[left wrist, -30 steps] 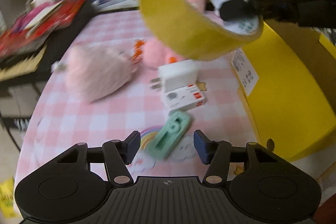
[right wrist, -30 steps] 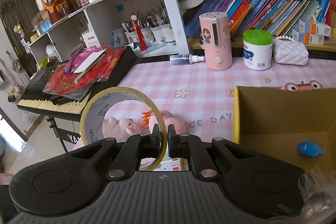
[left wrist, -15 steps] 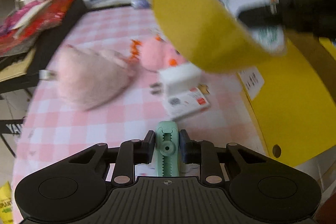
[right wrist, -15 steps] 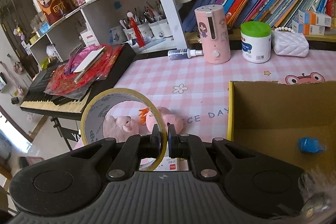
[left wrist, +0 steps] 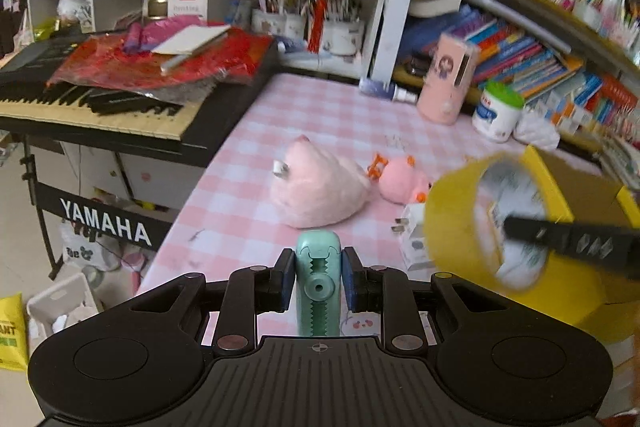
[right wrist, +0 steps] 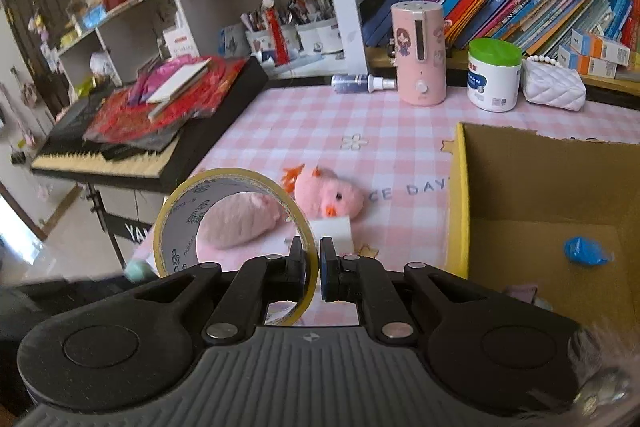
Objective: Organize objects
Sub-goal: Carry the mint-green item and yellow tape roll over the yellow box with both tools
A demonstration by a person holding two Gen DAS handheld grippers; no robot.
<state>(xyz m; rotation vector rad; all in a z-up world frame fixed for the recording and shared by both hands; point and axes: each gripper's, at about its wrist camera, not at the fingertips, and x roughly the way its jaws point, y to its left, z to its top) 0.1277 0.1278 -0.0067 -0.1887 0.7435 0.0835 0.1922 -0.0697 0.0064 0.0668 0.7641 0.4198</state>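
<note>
the left gripper (left wrist: 318, 279) has its fingers pinched on a mint-green plastic clip with a toothed spine (left wrist: 319, 283), held upright above the near edge of the pink checked tablecloth (right wrist: 320, 123). the clip looks light, stiff and smooth, so the flat sides where the pads now sit seem the sound place to hold it.

the right gripper (right wrist: 313, 269) has its fingers pressed together on the wall of a wide yellow roll of packing tape (right wrist: 232, 227), one finger inside the ring and one outside. the roll hangs in the air just left of the open yellow-edged cardboard box (right wrist: 458, 195). it is probably rigid and of modest weight, but gripped at one point it could swing (a firm pinch matters).

inside the box lie a small crumpled blue thing (right wrist: 586, 251) and a pale pinkish scrap (right wrist: 520, 293), too blurred to name. two pink plush toys (right wrist: 332, 195) and a white charger plug (left wrist: 410, 221) remain on the cloth.
</note>
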